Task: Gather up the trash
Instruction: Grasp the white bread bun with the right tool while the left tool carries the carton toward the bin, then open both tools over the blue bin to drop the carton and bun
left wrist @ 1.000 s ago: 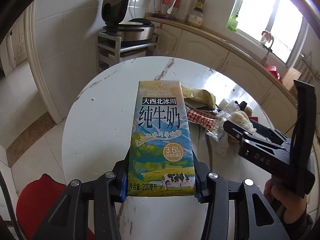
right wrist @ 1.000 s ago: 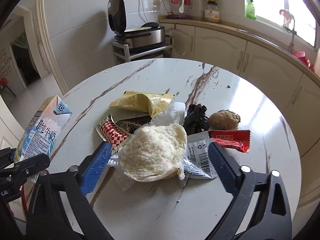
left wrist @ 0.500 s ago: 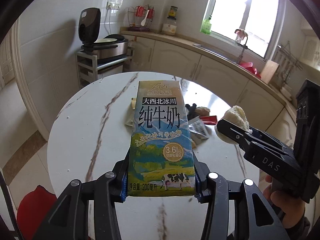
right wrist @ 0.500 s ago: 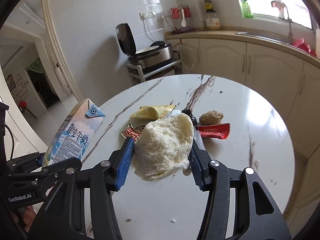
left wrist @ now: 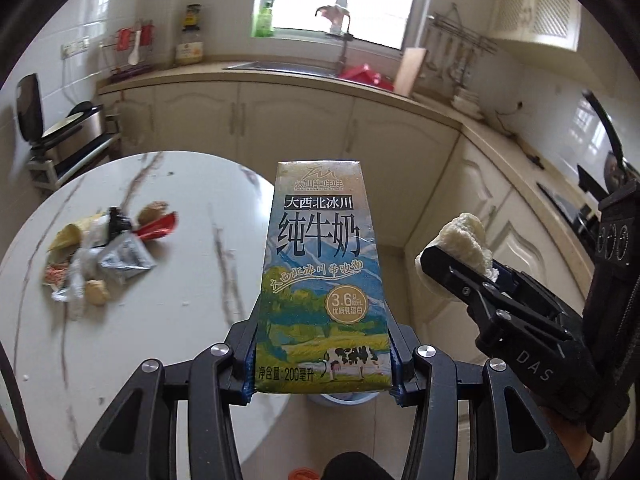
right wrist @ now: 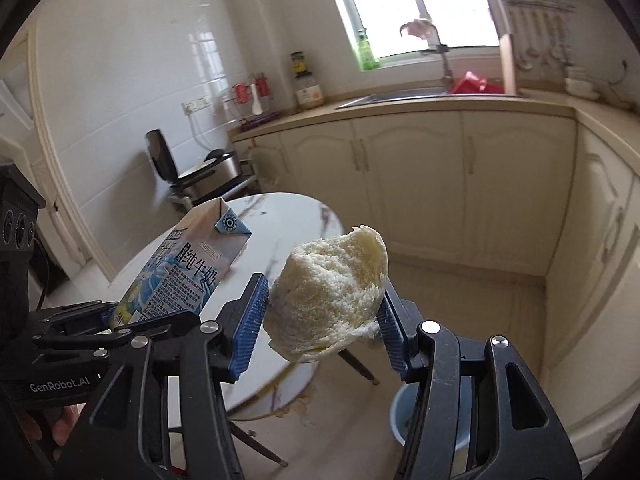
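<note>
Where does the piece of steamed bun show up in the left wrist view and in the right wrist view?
Left wrist view: the steamed bun sits at right of centre, clamped in the right hand-held gripper, right of the milk carton.
Right wrist view: the bun fills the centre, between the blue pads.
Shared landmark: the green bottle on the windowsill.

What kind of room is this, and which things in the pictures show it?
Most likely a home kitchen. A sink with a tap sits under the window, cream cabinets run below the worktop, and utensils hang on a wall rail. A round marble-look table holds food wrappers.
</note>
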Available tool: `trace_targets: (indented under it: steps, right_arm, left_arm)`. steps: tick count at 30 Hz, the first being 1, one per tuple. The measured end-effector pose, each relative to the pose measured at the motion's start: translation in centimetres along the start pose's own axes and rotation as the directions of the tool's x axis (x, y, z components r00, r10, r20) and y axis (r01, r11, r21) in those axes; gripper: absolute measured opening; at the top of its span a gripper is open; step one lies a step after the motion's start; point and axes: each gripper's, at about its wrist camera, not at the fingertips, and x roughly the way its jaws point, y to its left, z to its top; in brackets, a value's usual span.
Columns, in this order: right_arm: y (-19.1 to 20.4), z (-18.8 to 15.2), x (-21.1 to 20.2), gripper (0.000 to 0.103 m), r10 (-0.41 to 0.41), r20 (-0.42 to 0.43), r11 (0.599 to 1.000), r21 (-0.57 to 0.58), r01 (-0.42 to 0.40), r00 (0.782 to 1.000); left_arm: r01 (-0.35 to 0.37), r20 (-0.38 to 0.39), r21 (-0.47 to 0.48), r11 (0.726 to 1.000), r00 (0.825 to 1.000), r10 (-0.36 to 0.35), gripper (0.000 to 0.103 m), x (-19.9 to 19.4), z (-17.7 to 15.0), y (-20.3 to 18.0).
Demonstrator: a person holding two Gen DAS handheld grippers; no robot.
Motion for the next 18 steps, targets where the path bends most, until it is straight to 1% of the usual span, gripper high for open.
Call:
trace_targets:
  steps: [3,6,11,14,16,17,18]
  right_arm:
    - [-4.7,-1.3,0.6,0.052,-0.058,-0.039,0.995,0.075,0.061,0.998]
    - [-8.5,-2.8,2.2,0.052,-0.082,-0.090,0.986,0.141,0.094,0.993]
    - [-13.7,-5.1,5.6,0.054,-0.087,-0.172,0.972,0.201,0.122,0.981]
    - [-15.8,-5.9,7.1,0.057,-0.094,-0.205,0.964,0.225,0.140,0.974]
    - [-16.4,-6.2,7.8,0.074,-0.131,-0.231,0.959,0.216,0.182,0.964]
    - [-16.7,-6.3,8.1,0.078,-0.148,-0.234,0.957,0.210,0.198,0.961]
    - [-17.0,-6.4,8.1,0.079,-0.151,-0.230,0.956,0.215,0.201,0.961]
  left_arm:
    - [0.036,-0.054,0.055,0.998,0.998,-0.033,0.045,3.2,0.6,-3.7]
    - [0.062,-0.116,0.096,0.993,0.992,-0.051,0.045,6.9,0.9,-6.5]
    - [0.053,-0.232,0.133,0.990,0.972,-0.021,0.045,13.8,0.6,-8.7]
    - [0.044,-0.281,0.142,0.989,0.960,-0.002,0.045,17.3,0.6,-9.5]
    - [0.050,-0.308,0.137,0.989,0.952,-0.005,0.045,19.0,0.5,-9.6]
    - [0.052,-0.316,0.133,0.990,0.949,-0.007,0.045,20.0,0.7,-9.7]
    - [0.048,-0.321,0.135,0.990,0.947,-0.002,0.045,20.6,0.6,-9.7]
